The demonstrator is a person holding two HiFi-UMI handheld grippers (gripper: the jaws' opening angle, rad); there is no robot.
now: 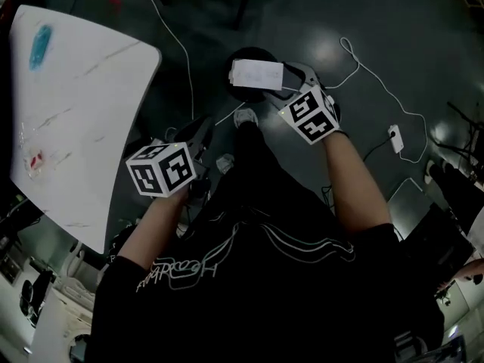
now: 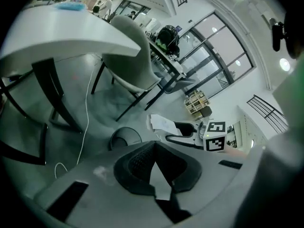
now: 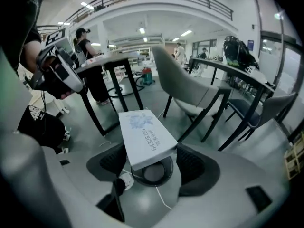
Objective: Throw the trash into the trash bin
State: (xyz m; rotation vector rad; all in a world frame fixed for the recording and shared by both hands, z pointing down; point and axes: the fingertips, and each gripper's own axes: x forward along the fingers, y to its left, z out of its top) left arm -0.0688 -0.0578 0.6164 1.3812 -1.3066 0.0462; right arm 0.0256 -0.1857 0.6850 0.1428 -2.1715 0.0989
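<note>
White flat box (image 3: pixel 145 137) pinched in right tongs (image 3: pixel 152 163) may catch rim of round black bin (image 3: pixel 170 172); left tongs (image 2: pixel 154 148) pressed together.

floor (image 1: pixel 393 21) open around trash bin (image 1: pixel 249 54), box (image 1: pixel 257 74) above its mouth, white table (image 1: pixel 76 112) edge close left, cable (image 1: pixel 374 79) right, chair (image 2: pixel 128 46) beyond

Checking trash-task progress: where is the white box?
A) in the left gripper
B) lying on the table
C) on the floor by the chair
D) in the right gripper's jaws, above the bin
D: the right gripper holds the white box in its jaws, with the bin below it.
</note>
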